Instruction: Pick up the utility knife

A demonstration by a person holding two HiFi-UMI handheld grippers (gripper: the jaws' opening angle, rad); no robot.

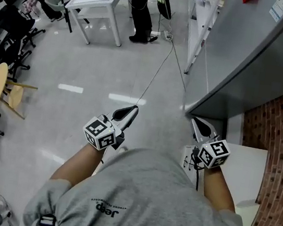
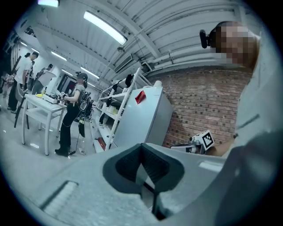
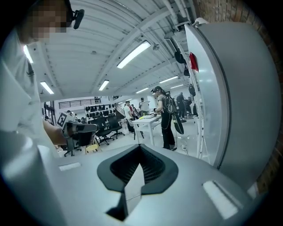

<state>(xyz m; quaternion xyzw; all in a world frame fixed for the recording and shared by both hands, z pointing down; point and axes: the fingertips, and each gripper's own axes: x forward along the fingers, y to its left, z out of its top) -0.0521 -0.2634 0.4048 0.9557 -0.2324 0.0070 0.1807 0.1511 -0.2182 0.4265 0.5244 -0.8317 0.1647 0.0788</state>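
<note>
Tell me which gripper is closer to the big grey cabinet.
The right gripper, at the head view's right: its tip lies just by the grey cabinet base, while the left gripper is farther off, over the floor.

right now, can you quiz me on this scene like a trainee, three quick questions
1. True or false: the right claw holds a utility knife.
2. What is the person at the white table doing? A sitting, B standing, C lying down.
3. How do the jaws of the left claw stand, and what is between them?
Key: 1 false: its jaws are together on nothing, and no utility knife is in view. 2 B. 3 together, with nothing between them.
</note>
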